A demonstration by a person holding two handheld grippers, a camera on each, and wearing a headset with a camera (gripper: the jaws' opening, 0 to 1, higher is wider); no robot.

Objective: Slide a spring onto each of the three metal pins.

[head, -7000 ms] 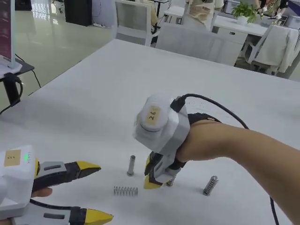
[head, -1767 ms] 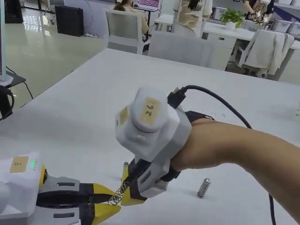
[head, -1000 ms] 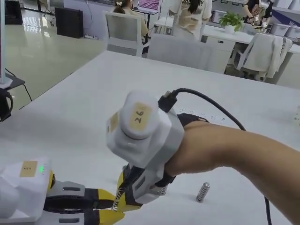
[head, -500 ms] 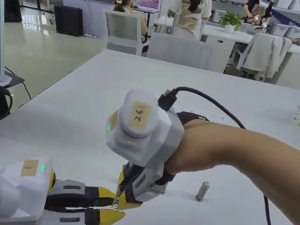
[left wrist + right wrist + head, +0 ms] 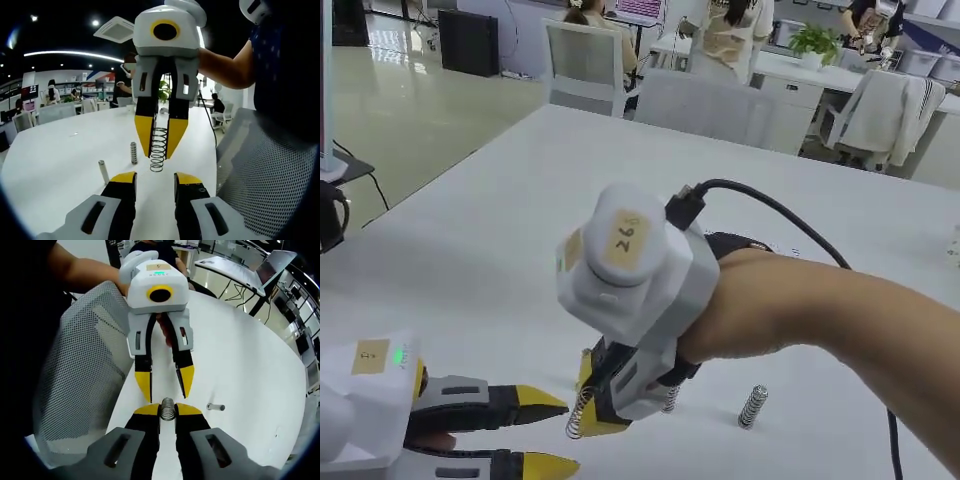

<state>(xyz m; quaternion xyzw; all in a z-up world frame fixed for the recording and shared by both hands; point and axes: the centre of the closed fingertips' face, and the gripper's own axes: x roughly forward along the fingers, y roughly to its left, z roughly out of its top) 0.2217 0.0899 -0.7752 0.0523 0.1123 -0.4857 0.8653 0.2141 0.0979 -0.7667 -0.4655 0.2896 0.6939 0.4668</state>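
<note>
The left gripper has just let go: its jaws stand spread and clear of the spring, which now hangs clamped between the yellow tips of the right gripper, straight ahead of the open left jaws. The handover looks complete, so the spring seems ready for the bare pin, off to one side of both pairs of jaws. Half a second earlier the left jaws pinched its lower end; seven seconds back it lay flat on the table.

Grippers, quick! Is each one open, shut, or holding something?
Yellow-tipped left gripper: open, holding nothing.
Yellow-tipped right gripper: shut on a small silver coil spring.
</note>
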